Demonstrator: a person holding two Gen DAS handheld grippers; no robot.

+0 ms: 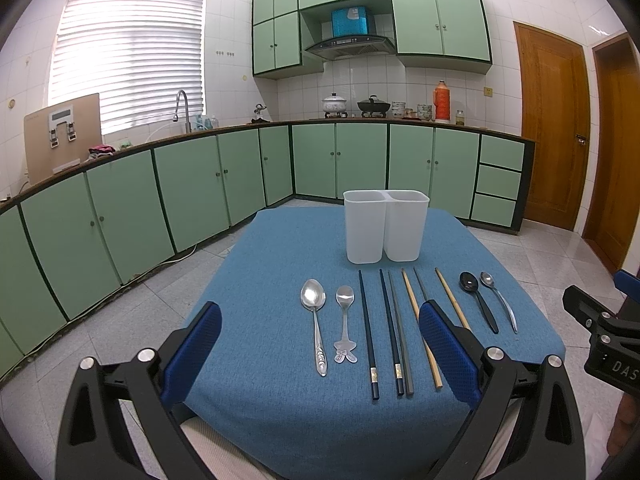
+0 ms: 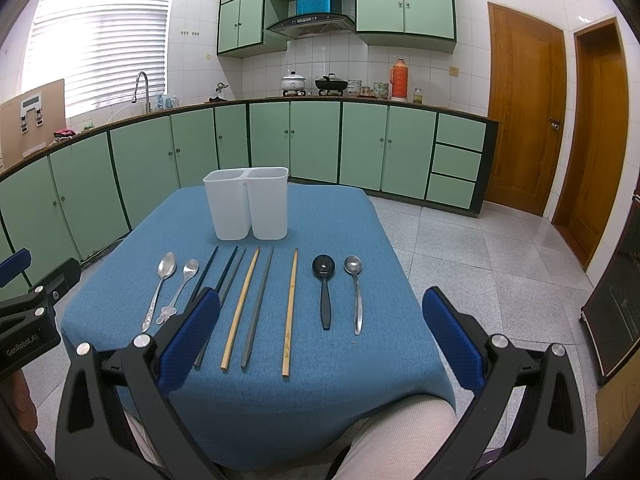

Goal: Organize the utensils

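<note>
While hovering over the near edge of the blue table [image 1: 280, 420], holding nothing: left gripper [image 1: 320, 350] spreading wide, pads well apart. Lying in a row on the cloth, left to right, handles toward the camera: big steel spoon [image 1: 314, 312]; small spoon [image 1: 345, 320] ending in a rabbit-shaped handle; two dark blue chopsticks [image 1: 368, 336] running side by side; grey chopstick [image 1: 401, 340] just beside them; bamboo chopstick [image 1: 420, 324]; second grey chopstick [image 2: 259, 304]; second bamboo chopstick [image 2: 291, 312]; black spoon [image 2: 325, 284]; thin steel spoon [image 2: 355, 292]. Standing upright behind the row, near the table's far side: white two-compartment holder [image 1: 384, 228], touching none of the utensils. Hanging over the near right part of the table: right gripper [image 2: 322, 336], likewise gaping wide, gripping nothing.
</note>
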